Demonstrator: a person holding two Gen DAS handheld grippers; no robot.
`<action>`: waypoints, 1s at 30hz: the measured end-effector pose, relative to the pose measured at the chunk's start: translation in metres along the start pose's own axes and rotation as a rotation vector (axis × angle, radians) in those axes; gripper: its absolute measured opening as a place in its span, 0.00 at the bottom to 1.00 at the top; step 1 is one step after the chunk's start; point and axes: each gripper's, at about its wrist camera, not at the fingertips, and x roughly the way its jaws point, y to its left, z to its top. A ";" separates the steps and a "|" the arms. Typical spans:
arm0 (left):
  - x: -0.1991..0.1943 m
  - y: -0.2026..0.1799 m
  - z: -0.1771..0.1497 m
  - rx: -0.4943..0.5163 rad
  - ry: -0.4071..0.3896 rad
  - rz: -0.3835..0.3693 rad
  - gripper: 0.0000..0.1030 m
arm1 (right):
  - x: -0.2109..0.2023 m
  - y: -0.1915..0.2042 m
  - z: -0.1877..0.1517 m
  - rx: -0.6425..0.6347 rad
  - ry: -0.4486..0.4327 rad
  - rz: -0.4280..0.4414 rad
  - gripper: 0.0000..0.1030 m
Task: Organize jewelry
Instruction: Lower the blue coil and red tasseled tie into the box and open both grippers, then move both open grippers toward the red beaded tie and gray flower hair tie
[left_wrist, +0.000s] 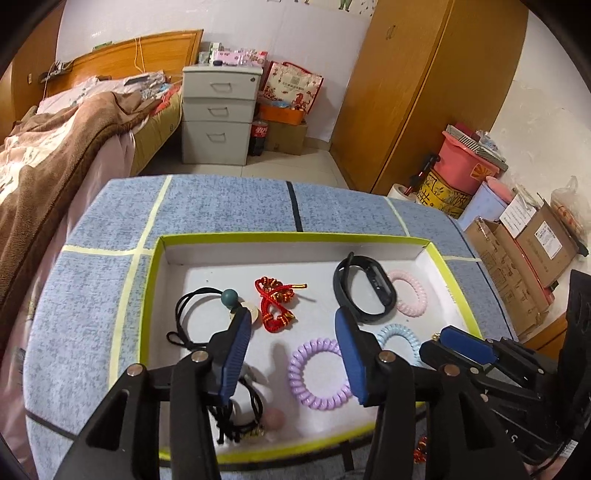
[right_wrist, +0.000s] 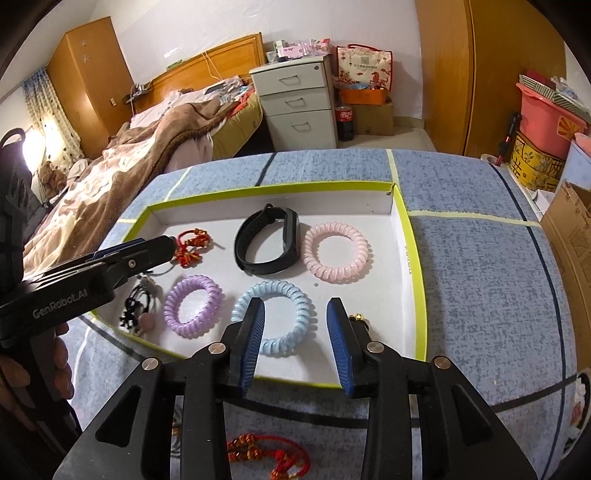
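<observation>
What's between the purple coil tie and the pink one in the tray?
The light blue coil tie lies between purple and pink, with the black band just behind; right wrist view.

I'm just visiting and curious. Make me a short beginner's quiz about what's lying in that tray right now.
1. How many spiral hair ties lie in the tray?
2. True or false: the black wristband lies outside the tray.
3. Which spiral tie is nearest the right tool? A) pink B) light blue C) purple

Key:
1. Three: the pink tie, the light blue tie and the purple tie.
2. False; it lies inside, beside the pink tie.
3. B. Neither the right tool nor the left tool grips anything; both stand open.
</observation>
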 end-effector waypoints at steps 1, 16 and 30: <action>-0.004 -0.001 -0.001 -0.002 -0.005 0.002 0.50 | -0.003 0.001 0.000 0.000 -0.006 0.000 0.35; -0.065 -0.009 -0.034 -0.009 -0.104 0.062 0.51 | -0.040 0.009 -0.022 -0.025 -0.056 0.004 0.35; -0.093 -0.015 -0.075 0.005 -0.115 0.081 0.57 | -0.064 0.003 -0.053 -0.078 -0.069 0.007 0.48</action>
